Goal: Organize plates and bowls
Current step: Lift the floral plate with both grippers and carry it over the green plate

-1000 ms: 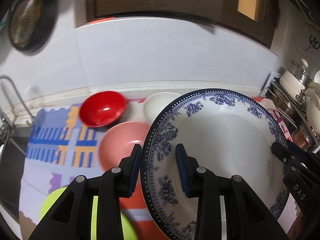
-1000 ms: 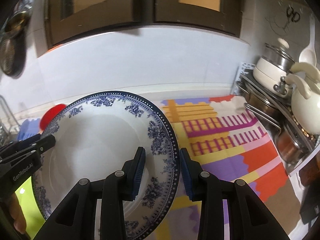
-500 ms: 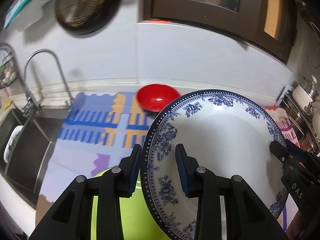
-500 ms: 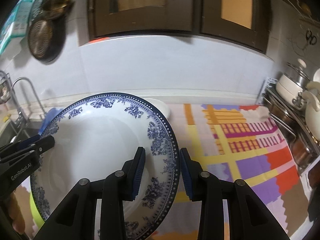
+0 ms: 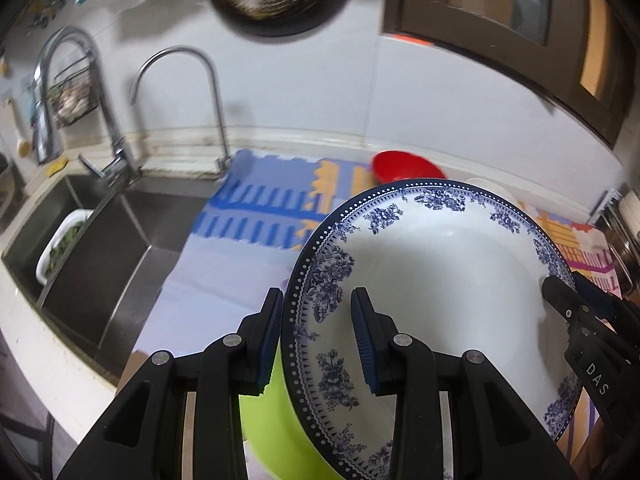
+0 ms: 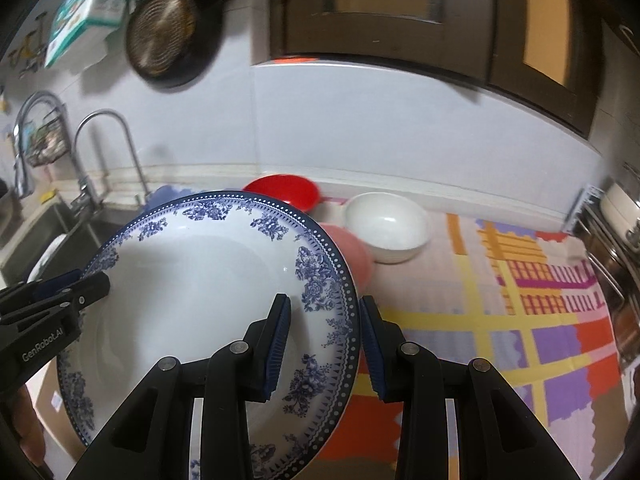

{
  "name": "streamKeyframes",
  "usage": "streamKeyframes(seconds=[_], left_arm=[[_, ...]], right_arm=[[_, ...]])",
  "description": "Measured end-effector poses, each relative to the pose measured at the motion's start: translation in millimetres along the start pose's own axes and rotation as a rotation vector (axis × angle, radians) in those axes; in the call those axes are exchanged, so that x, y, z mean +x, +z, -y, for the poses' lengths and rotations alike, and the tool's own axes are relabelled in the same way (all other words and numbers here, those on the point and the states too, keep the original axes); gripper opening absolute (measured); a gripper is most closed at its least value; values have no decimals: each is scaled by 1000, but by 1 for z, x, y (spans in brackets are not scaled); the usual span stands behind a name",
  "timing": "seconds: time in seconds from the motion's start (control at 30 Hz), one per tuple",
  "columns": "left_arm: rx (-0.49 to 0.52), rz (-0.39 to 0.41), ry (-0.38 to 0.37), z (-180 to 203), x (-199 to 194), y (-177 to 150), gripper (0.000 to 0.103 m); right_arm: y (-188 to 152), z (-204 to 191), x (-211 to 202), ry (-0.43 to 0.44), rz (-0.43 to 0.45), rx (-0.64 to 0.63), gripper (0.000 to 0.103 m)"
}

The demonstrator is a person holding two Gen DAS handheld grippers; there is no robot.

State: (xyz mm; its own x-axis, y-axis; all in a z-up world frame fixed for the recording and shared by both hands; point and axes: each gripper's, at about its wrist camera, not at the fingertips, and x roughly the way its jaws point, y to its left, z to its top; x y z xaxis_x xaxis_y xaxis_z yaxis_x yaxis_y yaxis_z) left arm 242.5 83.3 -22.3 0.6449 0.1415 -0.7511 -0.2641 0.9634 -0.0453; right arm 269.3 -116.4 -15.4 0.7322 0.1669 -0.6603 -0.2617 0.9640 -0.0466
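Left tool (image 5: 316, 334) clamped on the 9 o'clock rim of the blue-and-white plate (image 5: 440, 280), right tool (image 6: 324, 340) clamped on its 3 o'clock rim; the plate is held tilted in the air above the surface (image 6: 460, 320) with its patterned mat. Left view only: lime-green dish (image 5: 272, 420) under the plate at 6 o'clock, sink (image 5: 112, 248) at 9 o'clock with a white tray of greens inside. Right view only: white bowl (image 6: 386, 226) in full at 1 o'clock, pink bowl (image 6: 352, 252) edge just beside the plate, pots at 3 o'clock cut off. Count: one plate, three bowls (red bowl (image 6: 282, 192), white, pink), two taps, one hanging pan. Red bowl half hidden behind the plate rim; pink bowl mostly covered; the green dish's shape is unclear.
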Motion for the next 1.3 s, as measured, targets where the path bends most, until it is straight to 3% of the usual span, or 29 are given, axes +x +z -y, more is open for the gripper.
streamKeyframes(seconds=[0.5, 1.3], left_arm=[[-30, -119, 52, -39, 24, -35, 35], [5, -238, 47, -37, 66, -61, 35]], right_arm=[[-23, -52, 32, 77, -125, -71, 36], [-59, -51, 76, 68, -276, -54, 36]])
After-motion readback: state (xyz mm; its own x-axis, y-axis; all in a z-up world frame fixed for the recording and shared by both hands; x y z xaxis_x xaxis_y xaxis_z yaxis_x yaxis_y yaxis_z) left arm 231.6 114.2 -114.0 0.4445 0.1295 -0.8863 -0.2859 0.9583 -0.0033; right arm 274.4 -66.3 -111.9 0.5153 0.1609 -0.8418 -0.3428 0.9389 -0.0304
